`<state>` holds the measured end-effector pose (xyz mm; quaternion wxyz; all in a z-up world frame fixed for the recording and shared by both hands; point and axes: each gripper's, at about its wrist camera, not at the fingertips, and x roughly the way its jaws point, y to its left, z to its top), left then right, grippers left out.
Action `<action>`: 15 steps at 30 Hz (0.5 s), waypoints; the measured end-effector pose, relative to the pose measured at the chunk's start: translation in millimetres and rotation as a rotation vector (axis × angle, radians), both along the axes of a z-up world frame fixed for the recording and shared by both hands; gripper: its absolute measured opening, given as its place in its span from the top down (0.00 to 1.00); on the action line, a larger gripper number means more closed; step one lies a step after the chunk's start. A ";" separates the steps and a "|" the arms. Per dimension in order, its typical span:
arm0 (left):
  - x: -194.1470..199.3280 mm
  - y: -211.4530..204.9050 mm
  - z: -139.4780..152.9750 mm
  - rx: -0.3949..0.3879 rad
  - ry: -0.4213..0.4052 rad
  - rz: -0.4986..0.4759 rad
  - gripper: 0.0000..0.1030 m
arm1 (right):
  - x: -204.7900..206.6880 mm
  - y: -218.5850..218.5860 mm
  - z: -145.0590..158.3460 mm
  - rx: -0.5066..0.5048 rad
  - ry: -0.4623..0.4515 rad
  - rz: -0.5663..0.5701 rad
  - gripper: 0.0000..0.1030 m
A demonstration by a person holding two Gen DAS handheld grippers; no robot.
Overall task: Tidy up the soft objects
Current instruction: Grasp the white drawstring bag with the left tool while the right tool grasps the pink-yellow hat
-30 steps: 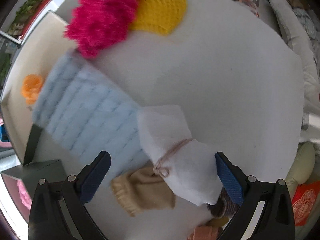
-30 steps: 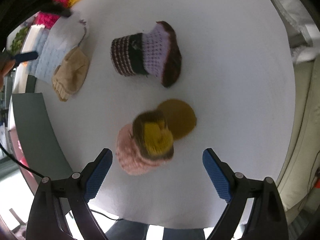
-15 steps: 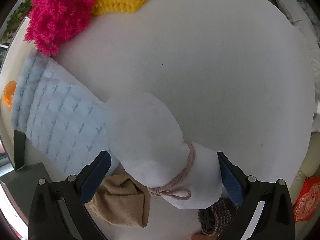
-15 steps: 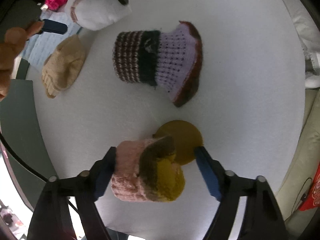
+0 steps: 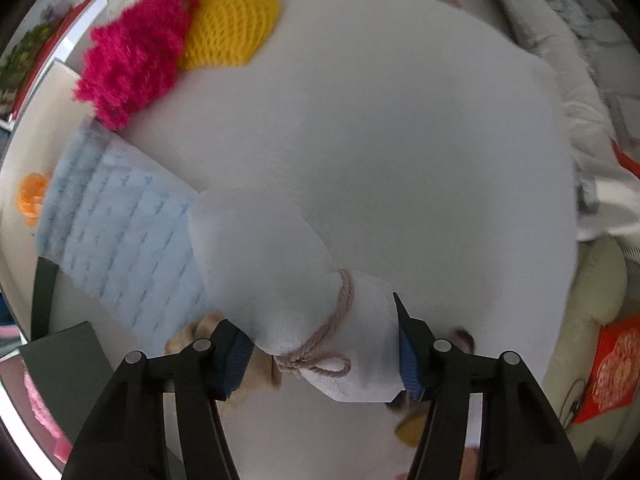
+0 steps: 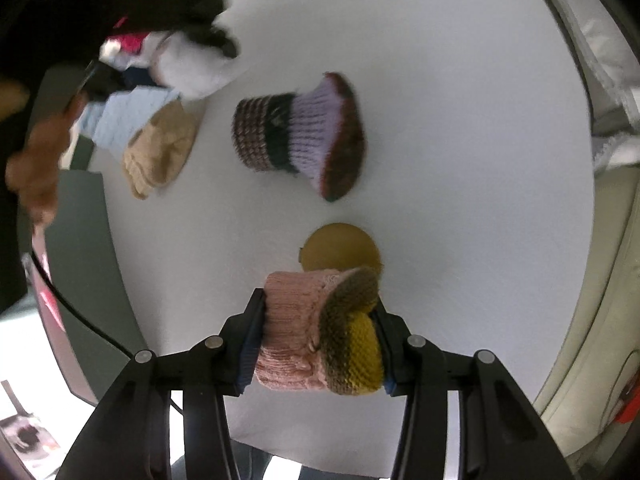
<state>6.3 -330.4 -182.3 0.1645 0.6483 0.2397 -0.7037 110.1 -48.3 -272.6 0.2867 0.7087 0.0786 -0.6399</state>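
Grippers pointed down over the white table point(image 6: 460, 120) — left gripper point(image 5: 322, 354) closing on a smooth tied pouch point(image 5: 280, 280), right gripper point(image 6: 316, 340) closing on a ribbed pink-and-yellow knit point(image 6: 312, 340).

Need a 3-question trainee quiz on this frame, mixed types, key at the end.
1. True or false: the white pouch between the left tongs is tied with a pinkish cord.
2. What sits between the right tongs? A) the pink and mustard knit piece B) the purple knit hat C) the beige mitten
3. In the left wrist view, what lies against the fuzzy magenta piece at the top of the white table?

Key
1. True.
2. A. The tongs are closing on it and the pads touch both its sides.
3. The yellow knit piece.
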 end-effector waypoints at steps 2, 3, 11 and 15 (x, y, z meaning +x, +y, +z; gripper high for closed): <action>10.7 8.3 14.8 -0.023 0.022 -0.027 0.40 | -2.9 11.1 3.2 0.001 -0.006 -0.032 0.51; 19.6 13.7 24.2 -0.032 0.036 -0.042 0.40 | -3.1 14.7 4.4 0.000 -0.009 -0.043 0.51; 78.5 39.1 67.8 -0.099 0.084 -0.091 0.40 | 10.9 38.1 17.6 0.013 0.004 -0.083 0.51; 99.4 42.0 81.8 -0.101 0.101 -0.100 0.40 | 28.0 42.2 23.1 0.017 0.006 -0.109 0.51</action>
